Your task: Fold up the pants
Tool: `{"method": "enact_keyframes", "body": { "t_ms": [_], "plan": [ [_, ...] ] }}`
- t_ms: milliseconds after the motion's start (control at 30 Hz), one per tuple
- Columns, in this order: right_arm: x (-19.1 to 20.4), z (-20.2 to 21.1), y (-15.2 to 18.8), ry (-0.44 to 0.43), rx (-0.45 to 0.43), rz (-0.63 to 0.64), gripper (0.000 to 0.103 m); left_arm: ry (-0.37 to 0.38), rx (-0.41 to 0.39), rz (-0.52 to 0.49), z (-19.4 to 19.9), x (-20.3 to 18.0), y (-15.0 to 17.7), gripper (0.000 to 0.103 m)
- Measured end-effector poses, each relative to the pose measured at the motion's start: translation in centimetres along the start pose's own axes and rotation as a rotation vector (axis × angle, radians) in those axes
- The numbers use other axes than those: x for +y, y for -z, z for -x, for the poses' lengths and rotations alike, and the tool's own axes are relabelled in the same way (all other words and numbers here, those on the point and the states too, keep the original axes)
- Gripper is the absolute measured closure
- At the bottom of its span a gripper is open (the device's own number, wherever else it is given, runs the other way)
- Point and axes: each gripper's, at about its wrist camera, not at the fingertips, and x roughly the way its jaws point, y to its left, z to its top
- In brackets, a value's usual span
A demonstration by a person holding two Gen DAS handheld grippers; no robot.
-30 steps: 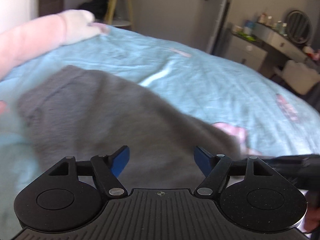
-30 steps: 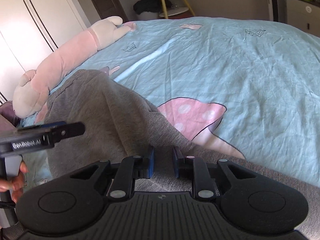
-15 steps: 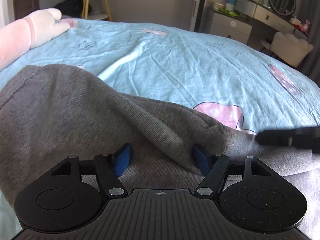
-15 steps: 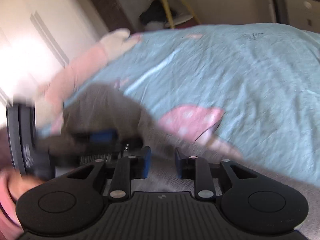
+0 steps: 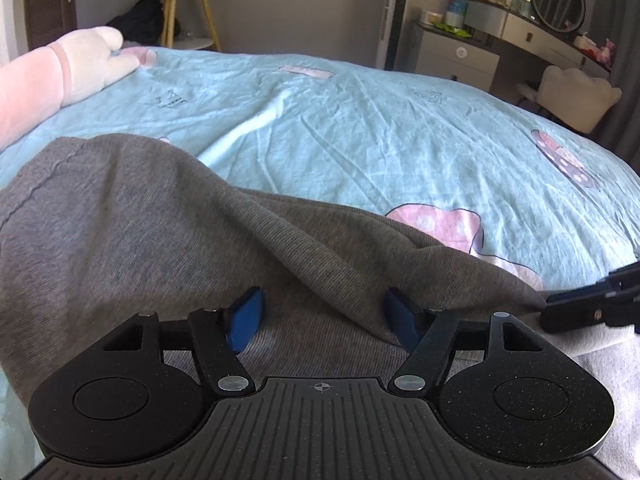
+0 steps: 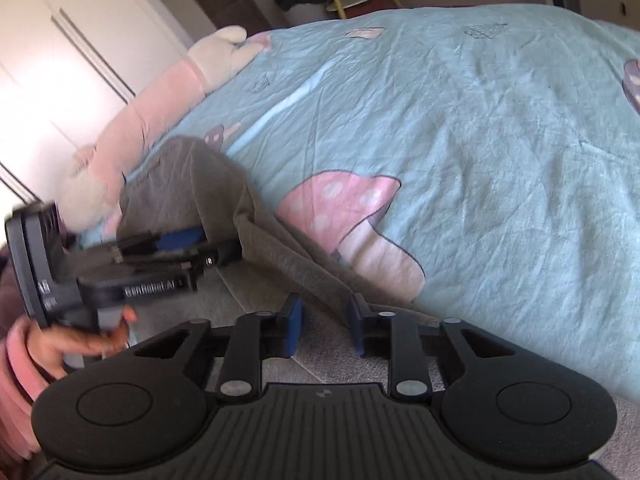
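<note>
Grey pants (image 5: pixel 132 224) lie bunched on the light blue bedspread (image 5: pixel 360 120). My left gripper (image 5: pixel 324 320) is low over them and open wide, with grey cloth between its blue pads and a raised fold running past the right pad. That fold rises to my right gripper (image 5: pixel 580 312) at the right edge. In the right wrist view, the right gripper (image 6: pixel 325 326) has its jaws closing on the end of this fold of the pants (image 6: pixel 280 248), which fills the narrow gap. The left gripper (image 6: pixel 172 248) and the hand (image 6: pixel 80 344) holding it are at left.
A long pink and white plush toy (image 5: pixel 60 76) lies along the bed's left side. Beyond the bed are a small round table (image 5: pixel 180 4), a dresser with a round mirror (image 5: pixel 556 4) and a white chair (image 5: pixel 576 96). White wardrobe doors (image 6: pixel 60 60) stand at left.
The left gripper came down close onto the pants, still open. In the right wrist view the left gripper has come in closer, and the right jaws stand slightly wider than a second ago.
</note>
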Motion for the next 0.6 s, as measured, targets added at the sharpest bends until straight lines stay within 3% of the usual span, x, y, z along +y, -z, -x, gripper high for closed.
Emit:
{"method": "enact_keyframes", "body": {
  "t_ms": [133,300,600],
  "plan": [
    [1.0,-0.1,1.4,0.034,-0.017,0.035,0.087,-0.012,0.0,0.011,1.5,-0.5,-0.3,0.032],
    [2.1,0.0,3.0,0.047,-0.049,0.059,0.09,0.142,0.018,0.078,2.8,-2.1,-1.3,0.028],
    [3.0,0.0,4.4,0.052,-0.051,0.08,0.091,0.09,0.114,0.018,0.4,-5.1,-0.9,0.031]
  ]
}}
